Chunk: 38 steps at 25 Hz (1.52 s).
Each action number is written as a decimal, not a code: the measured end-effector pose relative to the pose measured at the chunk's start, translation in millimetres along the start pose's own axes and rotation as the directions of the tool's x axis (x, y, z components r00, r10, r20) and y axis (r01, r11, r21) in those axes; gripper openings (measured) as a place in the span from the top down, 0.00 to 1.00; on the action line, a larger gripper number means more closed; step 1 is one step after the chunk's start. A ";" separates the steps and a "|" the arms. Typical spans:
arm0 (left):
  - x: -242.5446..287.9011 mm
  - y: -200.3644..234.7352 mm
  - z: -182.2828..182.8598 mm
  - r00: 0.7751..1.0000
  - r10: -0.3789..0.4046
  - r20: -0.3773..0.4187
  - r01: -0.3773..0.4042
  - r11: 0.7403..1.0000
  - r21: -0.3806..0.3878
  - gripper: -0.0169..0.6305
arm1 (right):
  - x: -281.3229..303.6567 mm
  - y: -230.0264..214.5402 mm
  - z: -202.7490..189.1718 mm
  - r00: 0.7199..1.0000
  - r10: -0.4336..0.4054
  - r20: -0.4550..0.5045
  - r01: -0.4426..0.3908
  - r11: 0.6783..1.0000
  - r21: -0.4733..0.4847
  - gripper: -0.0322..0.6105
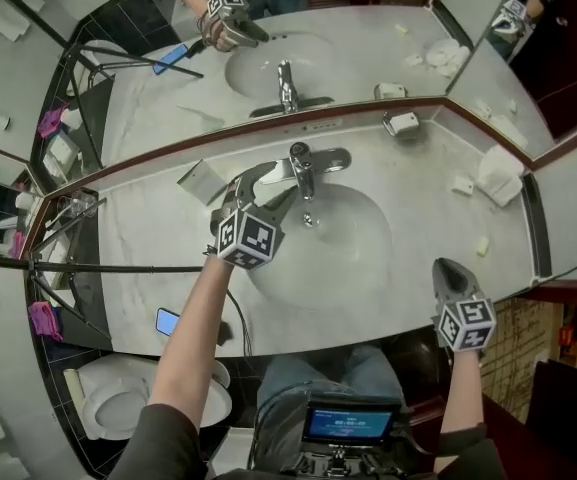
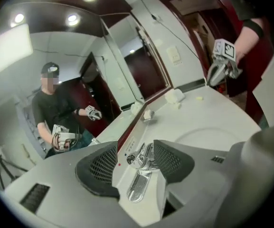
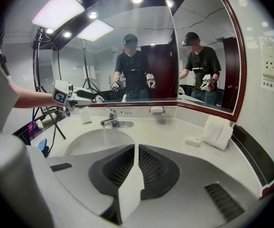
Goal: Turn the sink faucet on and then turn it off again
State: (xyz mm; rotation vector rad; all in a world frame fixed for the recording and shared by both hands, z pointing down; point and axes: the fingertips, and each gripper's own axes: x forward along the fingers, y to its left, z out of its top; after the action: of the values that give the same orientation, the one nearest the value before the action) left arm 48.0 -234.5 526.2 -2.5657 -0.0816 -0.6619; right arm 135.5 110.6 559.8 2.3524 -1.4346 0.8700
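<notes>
This is a bathroom: sink (image 1: 366, 253), wall mirrors (image 1: 368, 38), folded towel (image 1: 500, 175) and toilet (image 1: 118, 400).

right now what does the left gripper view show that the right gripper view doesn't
Only the left gripper view: the chrome sink faucet close up between the left gripper's open jaws, plus the right gripper from outside. Only the right gripper view: a blue phone, the left gripper from outside at the faucet, and its own shut jaws. Both: the faucet, white marble counter, round basin and wall mirror.
</notes>
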 end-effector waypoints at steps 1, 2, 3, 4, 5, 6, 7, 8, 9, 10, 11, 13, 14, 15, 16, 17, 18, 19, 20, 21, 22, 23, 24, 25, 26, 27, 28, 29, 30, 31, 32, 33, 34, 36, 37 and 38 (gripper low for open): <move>9.7 -4.1 -7.4 1.000 -0.013 -0.010 0.014 0.998 0.054 0.61 | -1.9 -0.4 -1.5 1.000 -0.006 0.000 0.006 1.000 0.001 0.88; 18.9 -6.9 -13.7 1.000 -0.023 -0.020 0.024 0.995 0.096 0.61 | -3.5 -0.5 -2.9 1.000 -0.011 0.001 0.011 1.000 0.001 0.88; 27.6 -8.8 -18.9 0.999 -0.029 -0.030 0.032 0.991 0.131 0.61 | -4.5 -0.4 -4.7 1.000 -0.015 0.002 0.015 1.000 0.000 0.88; 35.8 -10.5 -22.9 0.999 -0.034 -0.037 0.040 0.986 0.161 0.61 | -5.2 -0.3 -7.0 1.000 -0.019 0.003 0.019 1.000 0.000 0.88; 43.2 -12.4 -25.4 0.998 -0.041 -0.043 0.049 0.981 0.186 0.63 | -5.6 -0.2 -9.4 1.000 -0.022 0.002 0.022 1.000 0.000 0.88; 49.6 -14.1 -26.3 0.998 -0.048 -0.047 0.057 0.978 0.203 0.66 | -6.1 0.1 -11.4 1.000 -0.026 0.000 0.026 1.000 0.001 0.88; 54.6 -14.8 -25.4 0.997 -0.051 -0.050 0.061 0.975 0.213 0.67 | -6.7 0.6 -13.1 1.000 -0.030 -0.004 0.030 1.000 0.001 0.88; 58.5 -14.4 -23.7 0.997 -0.049 -0.053 0.059 0.973 0.221 0.68 | -7.3 1.2 -14.8 0.999 -0.034 -0.008 0.034 0.999 0.002 0.88; 62.1 -13.5 -22.7 0.997 -0.045 -0.055 0.056 0.971 0.230 0.73 | -8.0 1.7 -16.9 0.999 -0.037 -0.011 0.037 0.999 0.003 0.88; 65.6 -13.1 -23.2 0.997 -0.044 -0.058 0.057 0.969 0.241 0.74 | -8.8 2.1 -19.4 0.999 -0.039 -0.013 0.039 0.999 0.004 0.88; 69.1 -13.1 -24.5 0.997 -0.046 -0.062 0.060 0.966 0.251 0.74 | -9.8 2.3 -22.0 0.999 -0.040 -0.014 0.041 0.999 0.006 0.88; 76.0 -14.1 -28.1 0.996 -0.054 -0.071 0.071 0.960 0.272 0.75 | -11.9 2.1 -27.0 0.999 -0.043 -0.019 0.043 0.999 0.008 0.88; 79.1 -15.0 -29.9 0.995 -0.057 -0.076 0.077 0.957 0.281 0.75 | -12.8 1.8 -29.2 0.999 -0.045 -0.022 0.045 0.999 0.009 0.88; 82.0 -15.9 -31.6 0.995 -0.061 -0.080 0.082 0.954 0.287 0.75 | -13.4 1.4 -30.7 0.999 -0.048 -0.027 0.048 0.999 0.010 0.88; 84.6 -16.9 -33.0 0.994 -0.065 -0.084 0.087 0.952 0.293 0.75 | -13.7 1.2 -31.7 0.998 -0.051 -0.031 0.051 0.999 0.012 0.88; 87.1 -18.3 -34.2 0.994 -0.070 -0.088 0.093 0.949 0.301 0.75 | -13.6 0.8 -32.6 0.998 -0.054 -0.035 0.054 0.998 0.012 0.88; 89.3 -20.2 -35.3 0.993 -0.075 -0.092 0.100 0.945 0.310 0.76 | -13.2 0.4 -33.7 0.998 -0.055 -0.037 0.055 0.998 0.013 0.88; 91.3 -22.7 -36.3 0.992 -0.081 -0.096 0.107 0.942 0.319 0.76 | -12.7 0.1 -34.9 0.998 -0.055 -0.037 0.055 0.998 0.013 0.88; 92.9 -25.1 -36.8 0.992 -0.085 -0.097 0.112 0.939 0.326 0.76 | -12.2 0.1 -35.8 0.998 -0.054 -0.037 0.055 0.998 0.014 0.88; 93.7 -26.5 -36.5 0.992 -0.084 -0.095 0.111 0.938 0.328 0.77 | -11.8 0.6 -35.8 0.998 -0.055 -0.036 0.055 0.998 0.015 0.88; 94.0 -26.3 -35.5 0.993 -0.078 -0.090 0.103 0.941 0.323 0.77 | -11.5 1.4 -35.0 0.998 -0.056 -0.037 0.056 0.998 0.016 0.88; 94.0 -25.0 -34.6 0.994 -0.067 -0.082 0.089 0.946 0.312 0.79 | -11.0 2.2 -34.0 0.998 -0.057 -0.036 0.057 0.998 0.016 0.88; 94.0 -23.4 -34.1 0.996 -0.053 -0.075 0.074 0.951 0.302 0.80 | -10.4 2.7 -33.4 0.998 -0.057 -0.037 0.057 0.998 0.014 0.88; 94.2 -22.2 -34.0 0.997 -0.039 -0.070 0.058 0.954 0.293 0.82 | -9.9 2.8 -33.2 0.998 -0.057 -0.037 0.057 0.998 0.014 0.88; 94.7 -21.8 -33.9 0.997 -0.026 -0.067 0.044 0.957 0.286 0.84 | -9.7 2.6 -33.6 0.998 -0.056 -0.038 0.057 0.998 0.014 0.88; 95.3 -22.1 -33.6 0.998 -0.015 -0.066 0.033 0.959 0.280 0.85 | -9.8 2.2 -34.1 0.998 -0.056 -0.039 0.057 0.998 0.015 0.88; 95.8 -22.8 -33.3 0.998 -0.006 -0.065 0.024 0.961 0.275 0.85 | -9.8 1.9 -34.5 0.998 -0.055 -0.040 0.056 0.998 0.016 0.88; 95.9 -23.4 -33.2 0.998 0.002 -0.064 0.016 0.962 0.272 0.85 | -9.7 1.7 -34.6 0.998 -0.054 -0.040 0.055 0.998 0.017 0.88; 95.9 -23.8 -33.4 0.998 0.009 -0.064 0.009 0.962 0.272 0.85 | -9.4 1.5 -34.5 0.998 -0.054 -0.040 0.054 0.998 0.016 0.88; 96.0 -24.0 -33.6 0.998 0.015 -0.063 0.003 0.962 0.272 0.86 | -9.3 1.2 -34.4 0.998 -0.054 -0.040 0.054 0.998 0.016 0.88; 96.0 -24.1 -33.7 0.998 0.019 -0.060 -0.002 0.963 0.271 0.89 | -9.2 0.7 -34.6 0.998 -0.054 -0.040 0.055 0.998 0.015 0.88; 96.1 -24.1 -33.5 0.998 0.020 -0.057 -0.004 0.964 0.267 0.89 | -9.1 0.3 -34.8 0.998 -0.055 -0.040 0.056 0.998 0.016 0.88; 96.0 -24.0 -33.2 0.998 0.020 -0.053 -0.006 0.965 0.263 0.89 | -9.0 0.3 -35.0 0.998 -0.056 -0.040 0.057 0.998 0.016 0.88; 95.3 -24.5 -33.0 0.999 0.022 -0.046 -0.009 0.965 0.261 0.89 | -8.3 1.5 -35.3 0.998 -0.056 -0.041 0.057 0.998 0.017 0.88; 94.8 -25.6 -33.3 0.999 0.023 -0.043 -0.011 0.964 0.265 0.89 | -7.8 2.4 -35.3 0.998 -0.056 -0.042 0.057 0.998 0.018 0.88; 94.0 -27.7 -33.9 0.999 0.022 -0.041 -0.010 0.963 0.271 0.89 | -7.4 3.4 -35.3 0.998 -0.055 -0.043 0.056 0.998 0.018 0.88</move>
State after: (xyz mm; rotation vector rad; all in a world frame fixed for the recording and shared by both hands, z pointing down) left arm 111.1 -231.9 608.5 -2.2862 -0.1278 -0.6523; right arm 117.4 131.9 582.9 2.3611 -1.3438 0.9170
